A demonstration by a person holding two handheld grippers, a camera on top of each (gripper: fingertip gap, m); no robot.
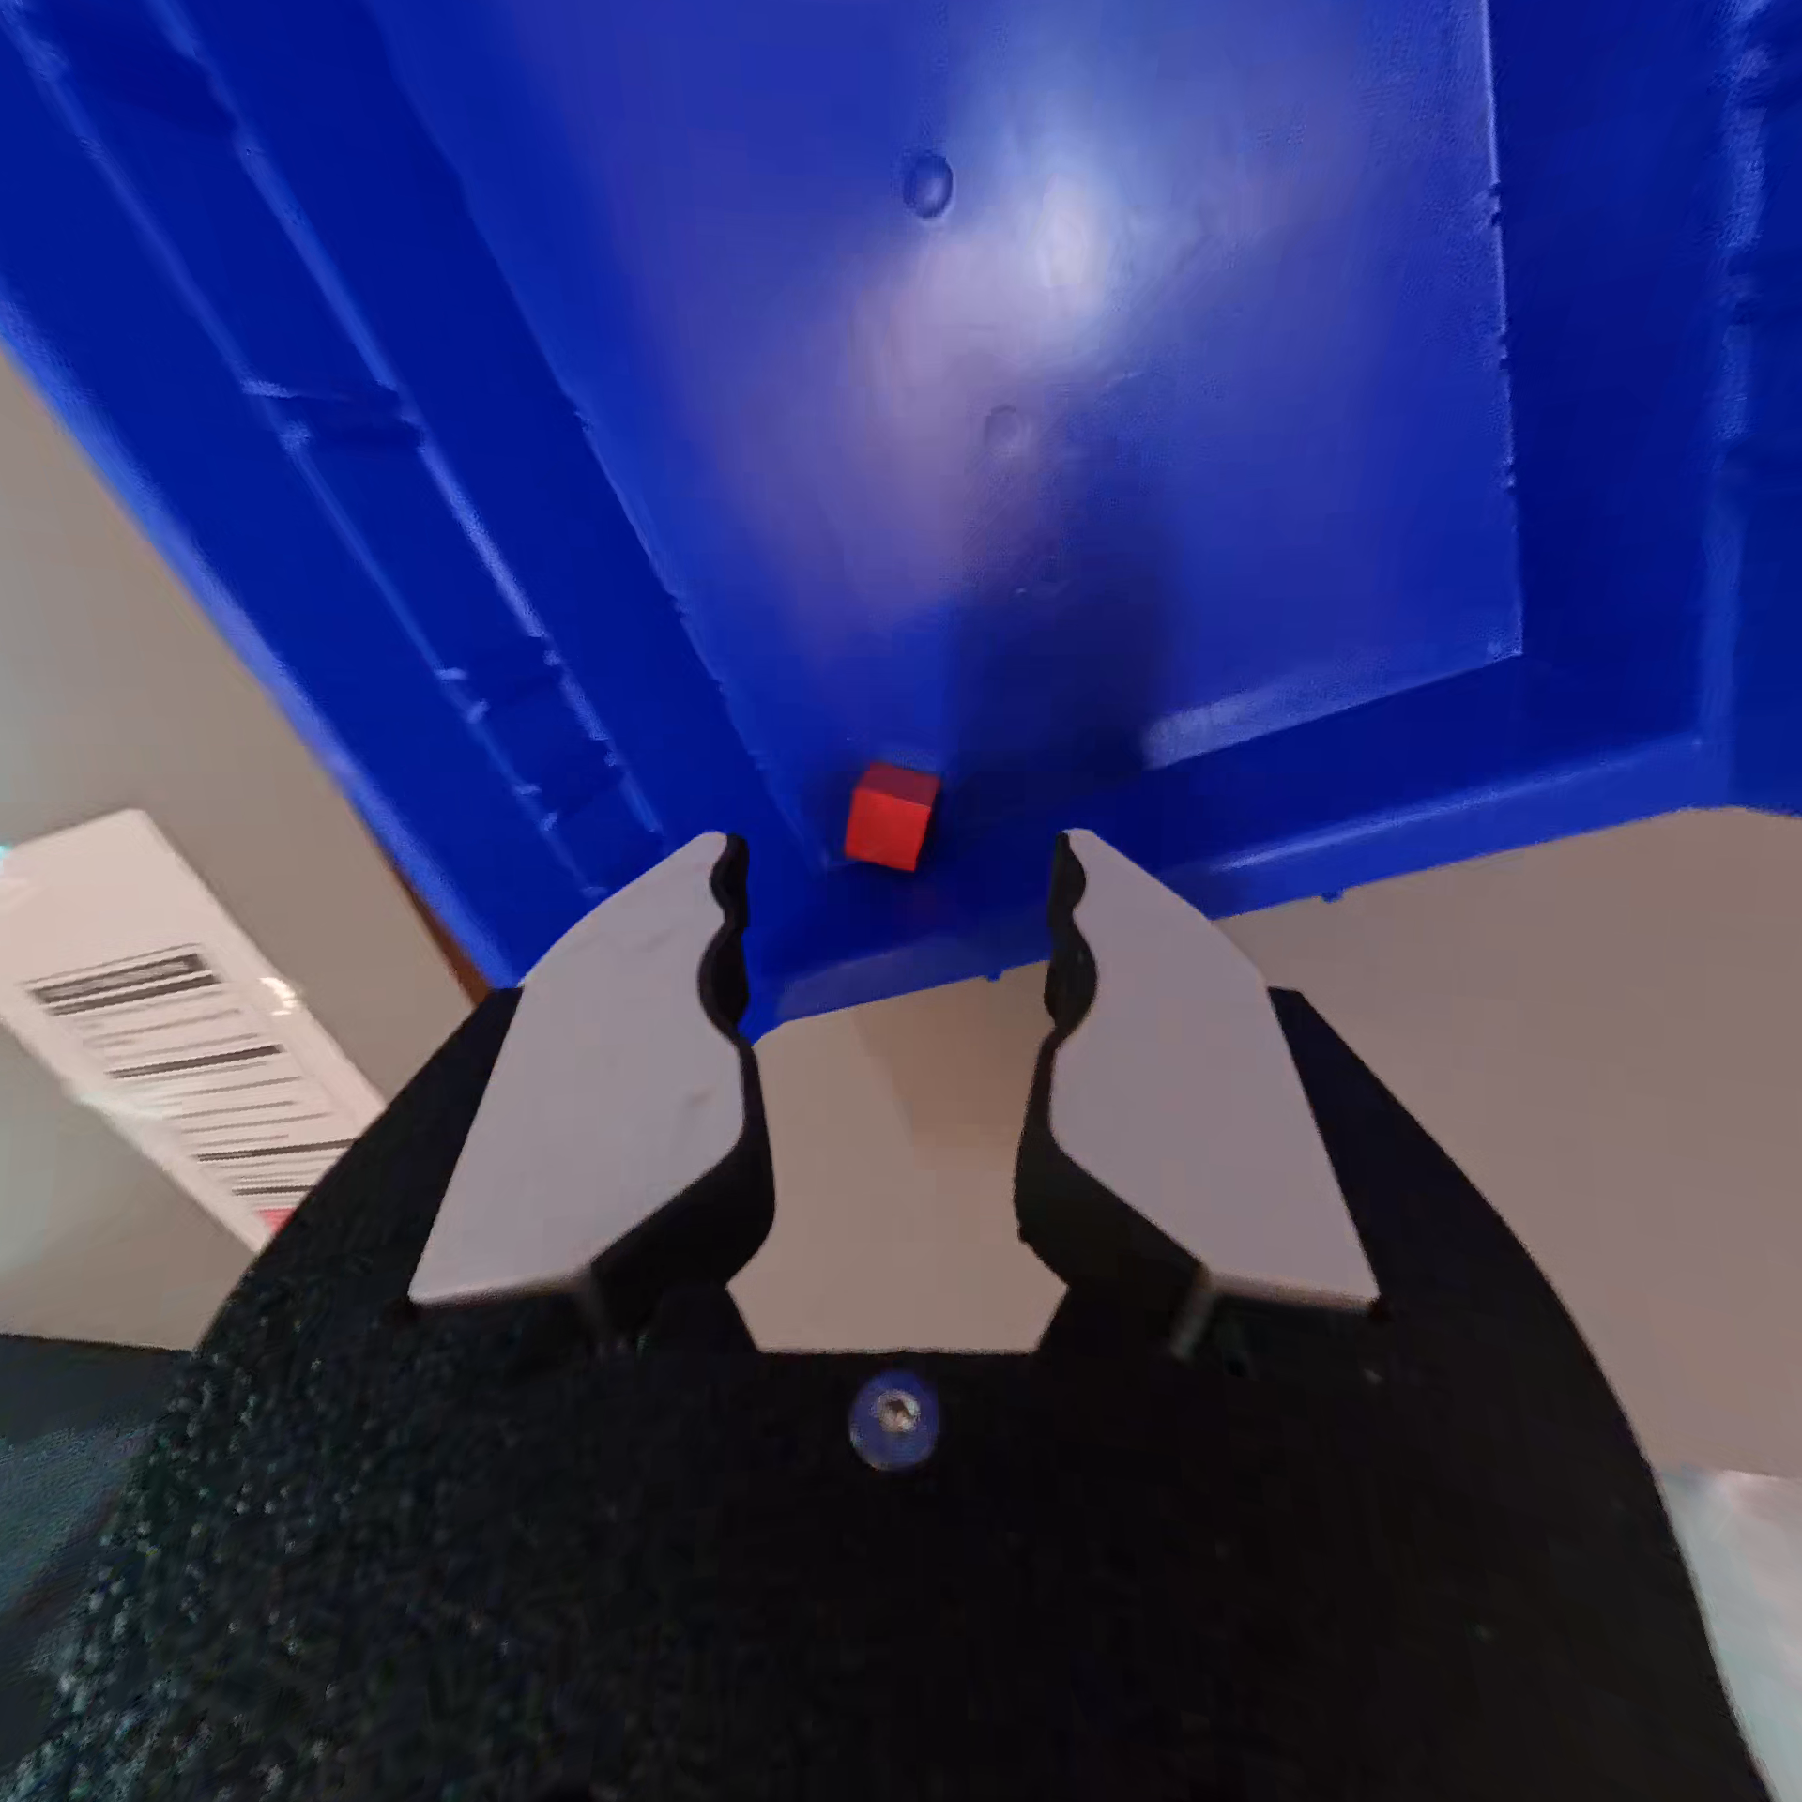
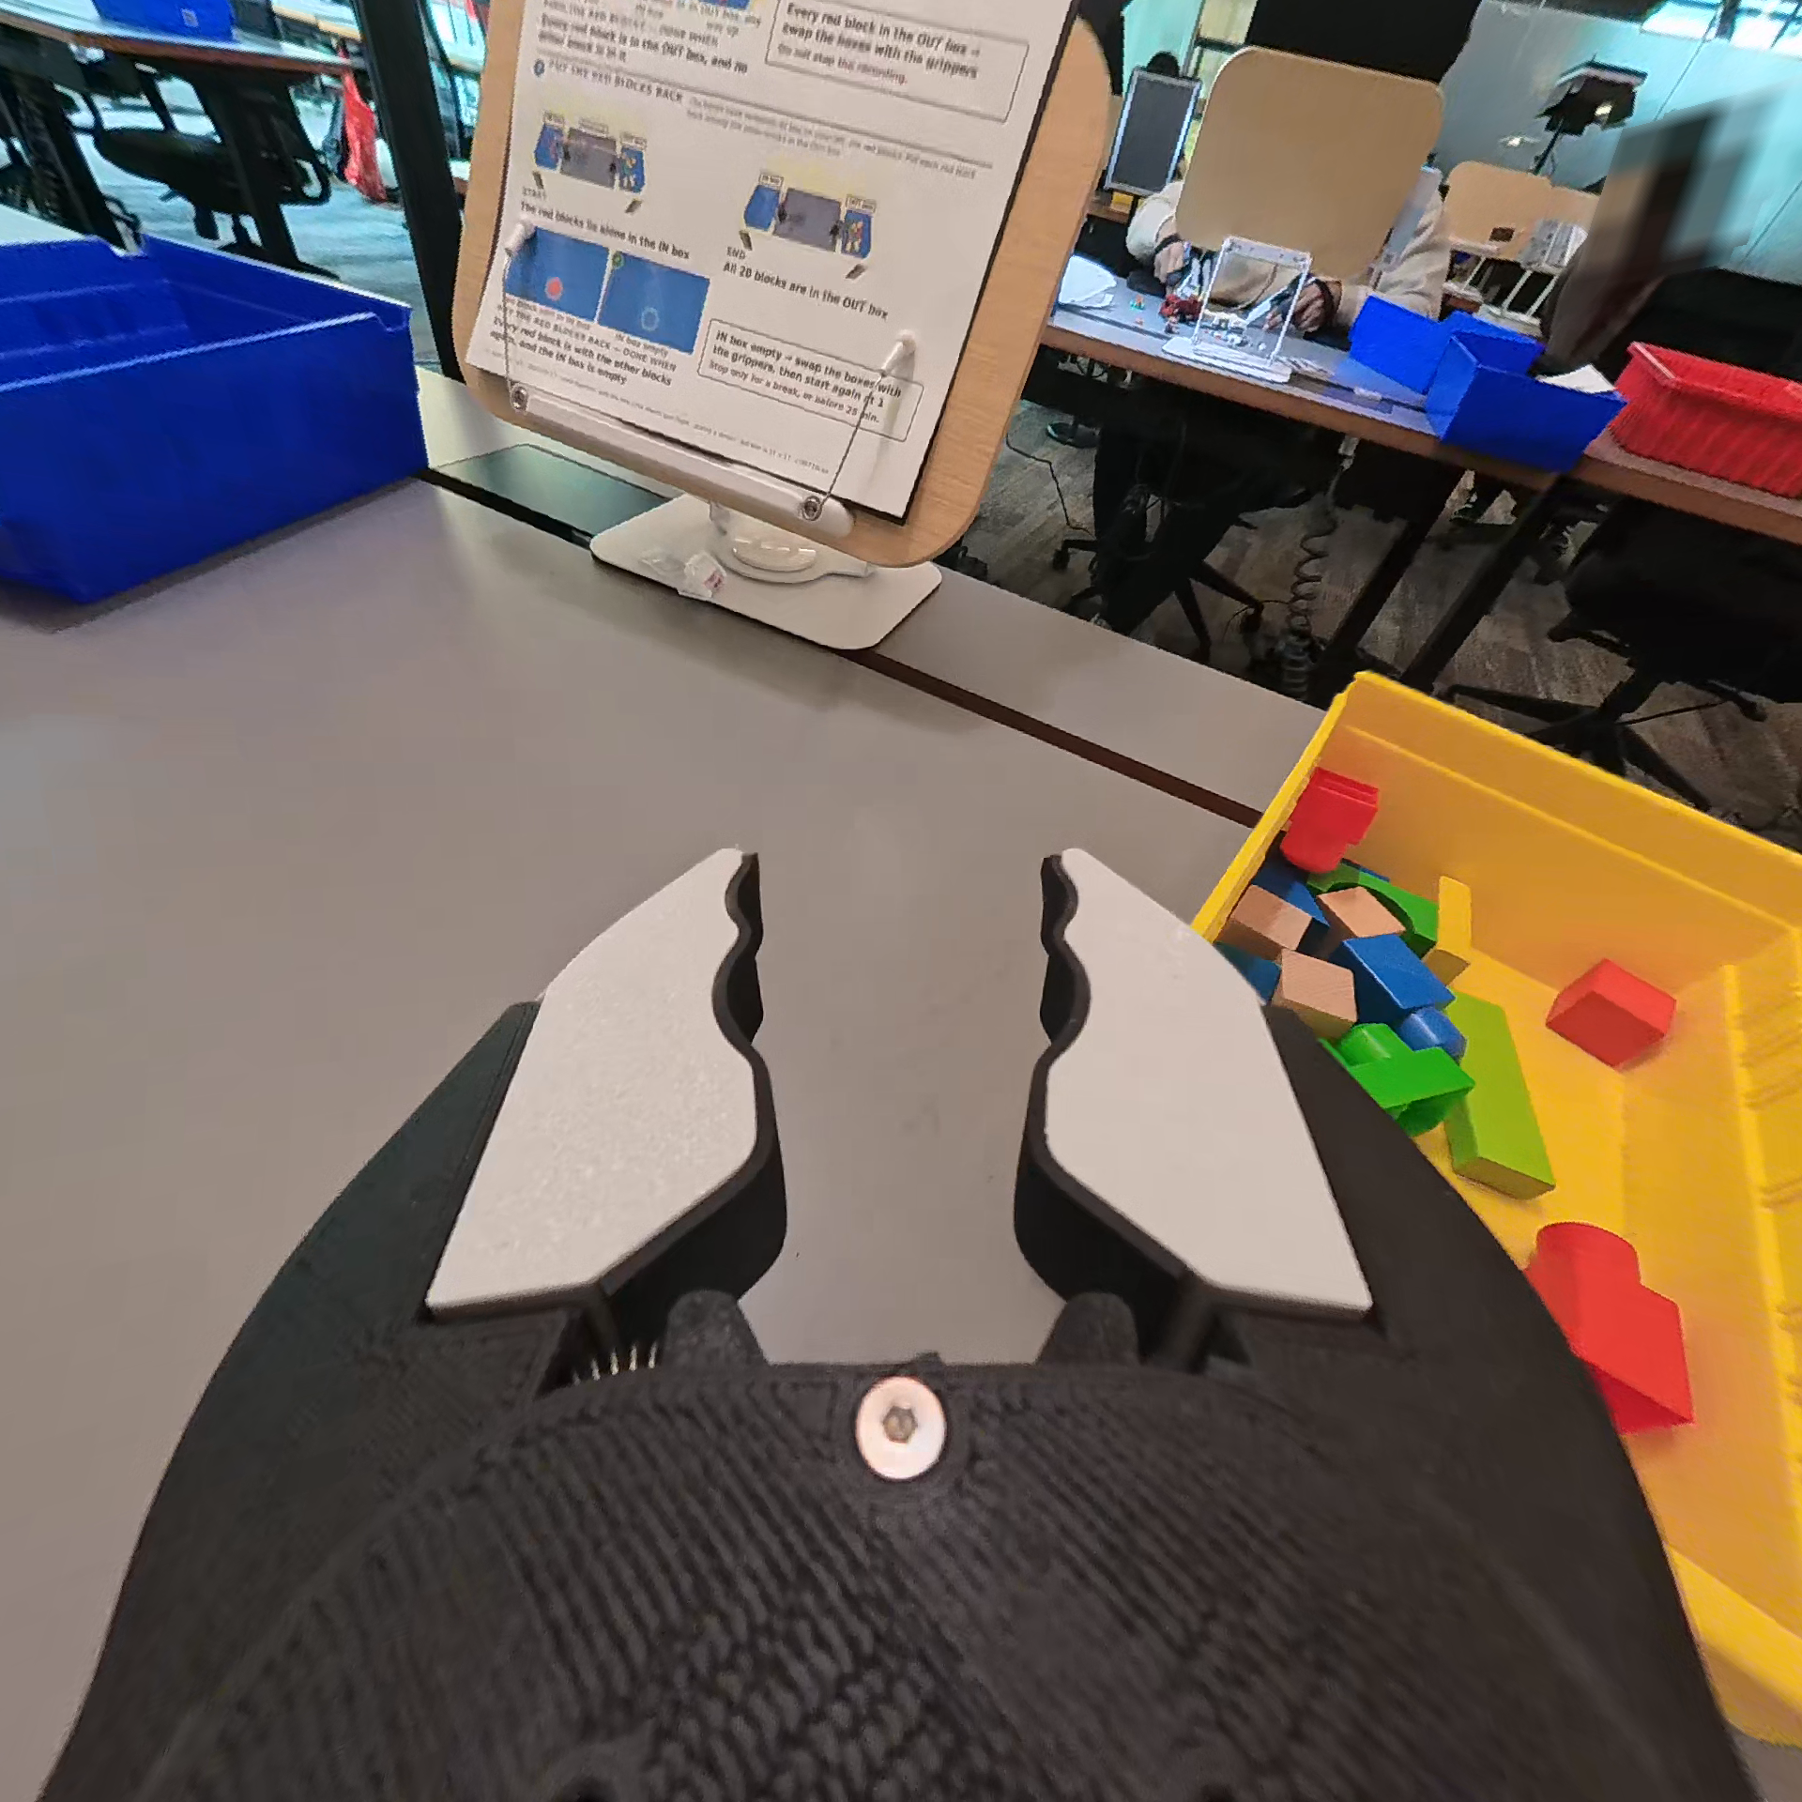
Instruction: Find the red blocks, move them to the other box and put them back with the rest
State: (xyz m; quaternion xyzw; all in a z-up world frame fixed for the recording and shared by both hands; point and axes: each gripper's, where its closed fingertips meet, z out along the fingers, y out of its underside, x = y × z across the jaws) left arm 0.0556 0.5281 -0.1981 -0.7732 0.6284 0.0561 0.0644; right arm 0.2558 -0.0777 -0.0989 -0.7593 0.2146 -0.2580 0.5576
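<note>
One small red cube (image 1: 889, 817) sits alone in a corner of the blue box (image 1: 1219, 410), where the floor meets two walls. The left gripper (image 1: 897, 863) hangs over that corner with its fingers wide apart; nothing is between them, and the cube lies beyond the tips, untouched.

The yellow box (image 2: 1580, 809) stands at the right edge of the grey table (image 2: 390, 780). Three red blocks show in it: one leaning on the far wall at its far corner (image 2: 1328, 817), one alone on the floor (image 2: 1611, 1010), one near the close edge (image 2: 1614, 1338). Beside them is a heap of blue, green, natural-wood and yellow blocks (image 2: 1385, 985), partly hidden, so no count can be given.

The right gripper (image 2: 899, 882) is over bare table just left of the yellow box, its fingers spread and holding nothing.

In the right wrist view the blue box (image 2: 195, 410) stands at the table's far left. A printed instruction sheet (image 2: 741, 234) with small diagrams is propped on a wooden stand (image 2: 1024, 322) at the far edge. A white label with barcodes (image 1: 166, 1034) lies left of the blue box.
</note>
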